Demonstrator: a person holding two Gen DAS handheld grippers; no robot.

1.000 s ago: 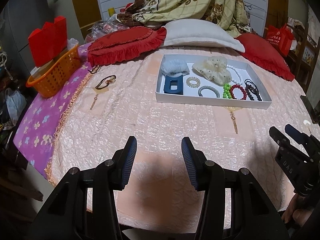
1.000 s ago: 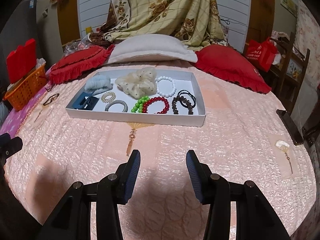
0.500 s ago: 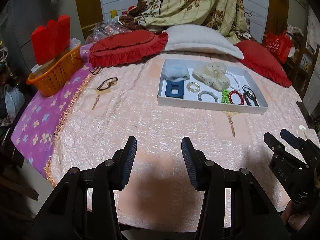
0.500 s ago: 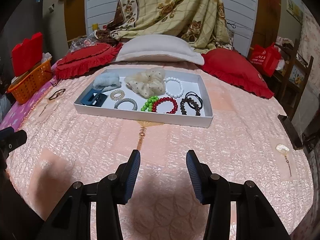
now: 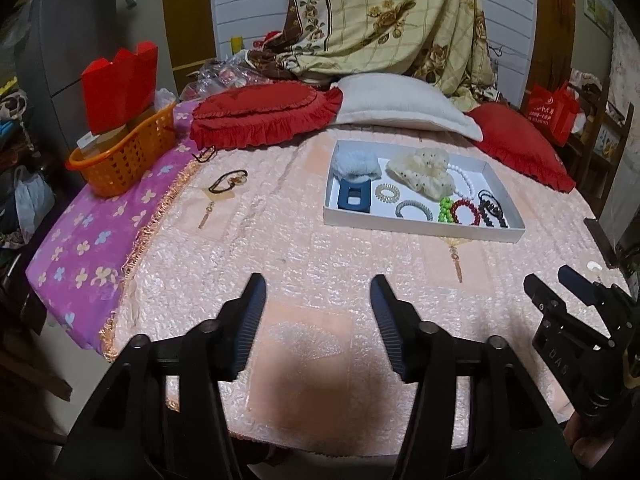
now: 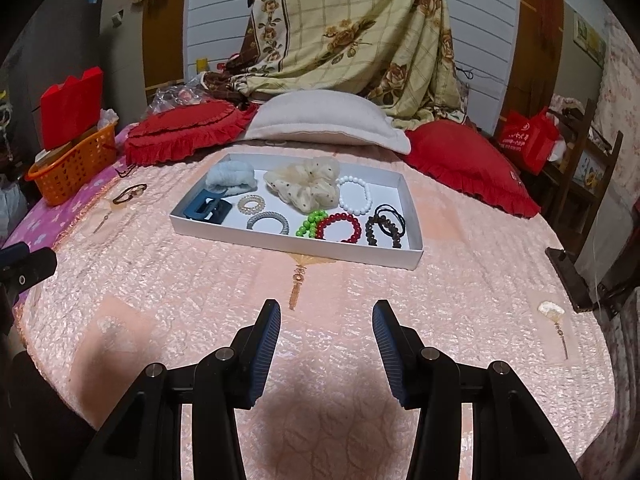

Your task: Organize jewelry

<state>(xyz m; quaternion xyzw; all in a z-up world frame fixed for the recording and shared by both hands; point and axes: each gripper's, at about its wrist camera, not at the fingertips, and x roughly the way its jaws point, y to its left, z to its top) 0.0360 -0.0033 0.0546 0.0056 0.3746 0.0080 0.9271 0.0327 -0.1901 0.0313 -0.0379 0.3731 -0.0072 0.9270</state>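
A white tray [image 6: 288, 245] lies on the pink bedspread, also in the left wrist view [image 5: 420, 230]. It holds a blue claw clip [image 6: 208, 209], a cream scrunchie [image 6: 308, 186], a pale blue scrunchie [image 6: 231, 175], a white bead bracelet [image 6: 354, 195], green beads [image 6: 311, 224], a red bead bracelet [image 6: 340, 228] and dark bracelets [image 6: 384, 226]. A dark bracelet [image 5: 229, 181] lies loose on the bedspread left of the tray. My left gripper [image 5: 318, 294] and right gripper [image 6: 326, 320] are open and empty, near the bed's front edge, well short of the tray.
An orange basket [image 5: 120, 160] with a red box stands at the left on a purple cloth [image 5: 88, 232]. Red cushions [image 6: 184, 136] and a white pillow [image 6: 328, 120] lie behind the tray. A dark object [image 6: 568, 276] sits at the bed's right edge.
Both grippers have drawn back and risen a little, so the tray looks farther off. Both stay open. Nothing on the bed has moved.
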